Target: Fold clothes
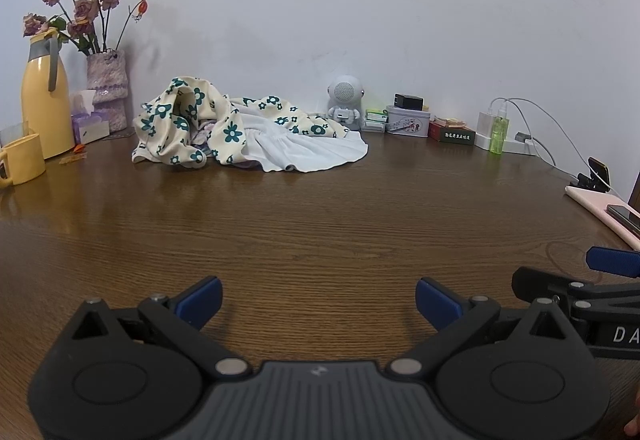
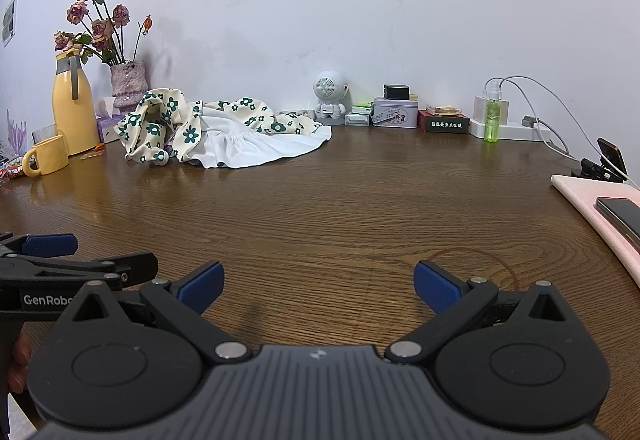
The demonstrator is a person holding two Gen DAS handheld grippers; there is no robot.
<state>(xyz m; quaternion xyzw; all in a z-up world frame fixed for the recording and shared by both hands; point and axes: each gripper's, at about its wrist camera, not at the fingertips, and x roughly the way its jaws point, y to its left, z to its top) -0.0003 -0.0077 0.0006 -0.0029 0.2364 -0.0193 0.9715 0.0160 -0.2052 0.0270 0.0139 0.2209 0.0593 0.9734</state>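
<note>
A crumpled heap of clothes (image 1: 224, 127) lies at the back of the wooden table (image 1: 320, 224) near the wall: a cream garment with dark green flowers and a white ruffled piece (image 1: 316, 151). It also shows in the right wrist view (image 2: 208, 127). My left gripper (image 1: 318, 304) is open and empty, low over the table's near side, far from the heap. My right gripper (image 2: 318, 286) is open and empty, level with the left one. Each gripper shows at the edge of the other's view.
At back left stand a yellow jug (image 1: 42, 99), a yellow mug (image 1: 24, 159), a tissue box (image 1: 90, 119) and a vase of dried roses (image 1: 108, 91). Along the wall are a white robot speaker (image 1: 344, 101), tins, boxes, a green bottle (image 1: 499, 133) and cables. A pink pad with a phone (image 2: 620, 215) lies at right.
</note>
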